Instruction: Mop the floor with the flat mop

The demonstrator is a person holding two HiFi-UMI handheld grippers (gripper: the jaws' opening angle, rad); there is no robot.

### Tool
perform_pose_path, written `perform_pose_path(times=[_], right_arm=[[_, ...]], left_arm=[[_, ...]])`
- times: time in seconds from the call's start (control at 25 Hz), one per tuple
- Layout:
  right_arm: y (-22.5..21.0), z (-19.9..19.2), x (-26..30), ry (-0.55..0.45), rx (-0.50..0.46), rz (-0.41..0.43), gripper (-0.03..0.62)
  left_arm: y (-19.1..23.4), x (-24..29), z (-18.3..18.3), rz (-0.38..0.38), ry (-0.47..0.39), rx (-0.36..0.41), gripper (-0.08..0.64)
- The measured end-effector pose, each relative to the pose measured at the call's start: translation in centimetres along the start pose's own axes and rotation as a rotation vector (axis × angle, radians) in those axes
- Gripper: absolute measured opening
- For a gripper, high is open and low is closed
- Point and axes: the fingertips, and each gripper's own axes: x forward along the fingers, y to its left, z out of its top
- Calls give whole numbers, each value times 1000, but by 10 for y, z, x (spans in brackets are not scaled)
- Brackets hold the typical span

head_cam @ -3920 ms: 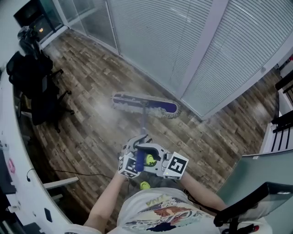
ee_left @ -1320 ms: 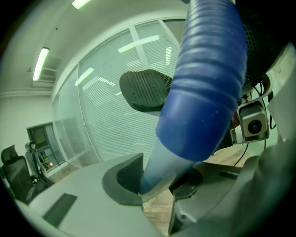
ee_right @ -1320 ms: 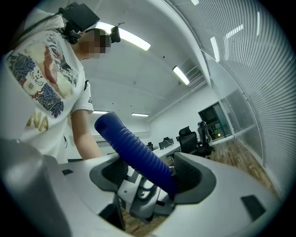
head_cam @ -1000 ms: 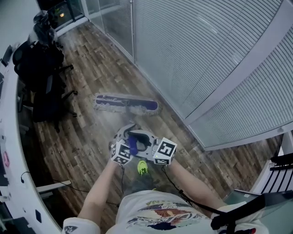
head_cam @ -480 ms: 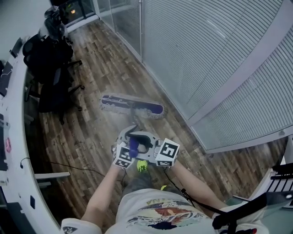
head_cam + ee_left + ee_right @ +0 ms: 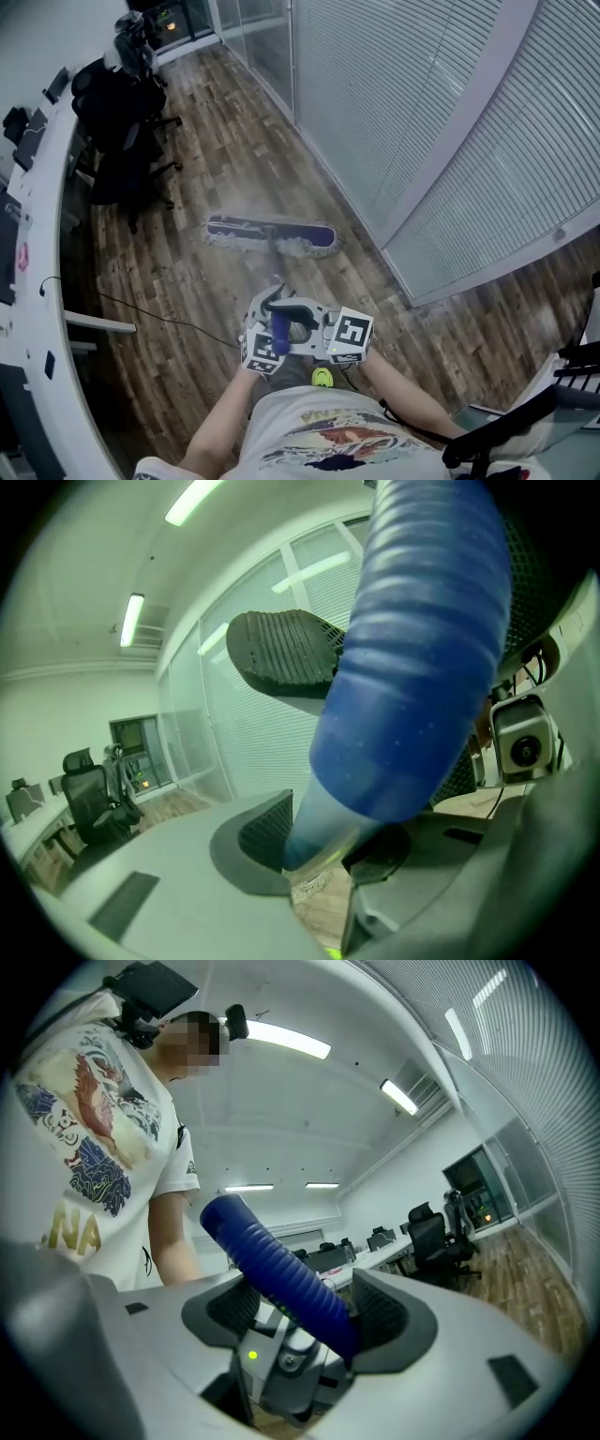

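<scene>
Two grippers are seen in the head view, the left gripper (image 6: 269,319) and the right gripper (image 6: 309,323), held close together just in front of the person's body on the blue handle (image 6: 280,330) of the flat mop. The mop head (image 6: 270,232) lies on the wooden floor (image 6: 216,150) ahead of the fingers, its long axis crosswise to the shaft. The right end of the mop head is near the glass wall (image 6: 403,112). Office chairs (image 6: 122,122) stand well beyond at the left, and a cable (image 6: 159,314) trails beside the counter (image 6: 37,281).

In the left gripper view, the fingers (image 6: 281,653) are clamped on the handle, which crosses steeply between them.

In the right gripper view, the fingers (image 6: 375,1321) are likewise closed round the handle.
</scene>
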Motion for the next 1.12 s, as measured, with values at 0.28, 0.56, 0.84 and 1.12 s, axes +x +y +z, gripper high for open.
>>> perform_pose_path(times=[0.28, 0.56, 0.84, 1.12], right_arm=[[109, -10, -18, 52, 4, 122, 279], [111, -5, -2, 77, -31, 219, 278], [60, -4, 39, 143, -44, 291, 276], [-33, -2, 96, 174, -61, 317, 276]], left_arm=[[-71, -80, 5, 77, 13, -67, 94], [-52, -89, 8, 120, 8, -89, 89], [12, -70, -7, 161, -3, -107, 74], [109, -24, -27, 169, -14, -102, 72]])
